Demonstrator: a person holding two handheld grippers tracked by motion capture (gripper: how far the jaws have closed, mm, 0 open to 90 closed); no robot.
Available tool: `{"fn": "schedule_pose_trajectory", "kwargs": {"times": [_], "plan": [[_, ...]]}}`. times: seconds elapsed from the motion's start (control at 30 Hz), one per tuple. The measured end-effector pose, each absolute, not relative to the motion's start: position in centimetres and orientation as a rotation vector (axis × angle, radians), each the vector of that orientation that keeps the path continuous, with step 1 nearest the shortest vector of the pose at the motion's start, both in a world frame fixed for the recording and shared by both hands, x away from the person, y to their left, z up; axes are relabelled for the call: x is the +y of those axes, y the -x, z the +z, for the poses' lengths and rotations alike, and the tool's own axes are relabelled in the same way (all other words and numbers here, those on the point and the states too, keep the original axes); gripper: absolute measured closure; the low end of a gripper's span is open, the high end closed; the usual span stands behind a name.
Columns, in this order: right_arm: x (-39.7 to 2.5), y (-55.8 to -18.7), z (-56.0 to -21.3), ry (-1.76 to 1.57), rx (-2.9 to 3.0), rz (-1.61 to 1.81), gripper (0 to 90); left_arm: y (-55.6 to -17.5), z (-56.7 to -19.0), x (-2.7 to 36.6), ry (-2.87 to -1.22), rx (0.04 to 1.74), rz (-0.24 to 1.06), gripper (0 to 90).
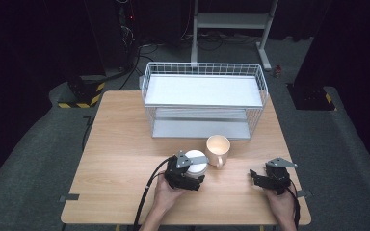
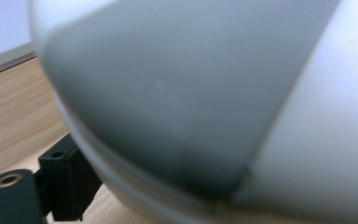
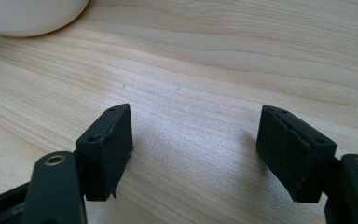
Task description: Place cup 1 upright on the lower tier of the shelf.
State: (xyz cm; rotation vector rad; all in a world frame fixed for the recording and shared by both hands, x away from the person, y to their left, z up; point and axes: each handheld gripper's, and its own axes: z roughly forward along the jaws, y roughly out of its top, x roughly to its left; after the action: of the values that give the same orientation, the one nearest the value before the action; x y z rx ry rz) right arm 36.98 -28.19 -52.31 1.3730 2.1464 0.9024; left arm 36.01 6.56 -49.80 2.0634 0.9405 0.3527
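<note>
Right gripper [image 1: 257, 177], jaws spread on bare table [image 1: 125, 144], is outreached by left gripper [image 1: 191, 179], clamped around white cup [image 1: 196, 163] beside mug [image 1: 218, 149].

Light wooden table [image 1: 120, 159] carries a wire rack [image 1: 204, 101] (white), a cream mug [image 1: 218, 149]; a white cup [image 1: 196, 166].

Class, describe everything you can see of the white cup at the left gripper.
The white cup is round, smooth and glossy, perhaps ceramic. It stands on the wooden table, close beside a cream mug; whether they touch is unclear. The left gripper is at it, partly covering it from above. In the left gripper view its curved wall looms blurred against one jaw.
</note>
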Motion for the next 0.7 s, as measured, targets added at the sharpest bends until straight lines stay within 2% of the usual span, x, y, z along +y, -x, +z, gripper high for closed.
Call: {"fn": "schedule_pose_trajectory", "kwargs": {"times": [0.27,0.7], "plan": [[-28.21,-36.98,-52.3,-1.371,2.148,0.901,27.1,-35.93,-49.78,6.38,-2.061,0.922,0.362,16.8],[-28.21,-36.98,-52.31,-1.371,2.148,0.901,27.1,-35.59,-49.69,6.28,-2.087,0.882,0.412,18.8]]}}
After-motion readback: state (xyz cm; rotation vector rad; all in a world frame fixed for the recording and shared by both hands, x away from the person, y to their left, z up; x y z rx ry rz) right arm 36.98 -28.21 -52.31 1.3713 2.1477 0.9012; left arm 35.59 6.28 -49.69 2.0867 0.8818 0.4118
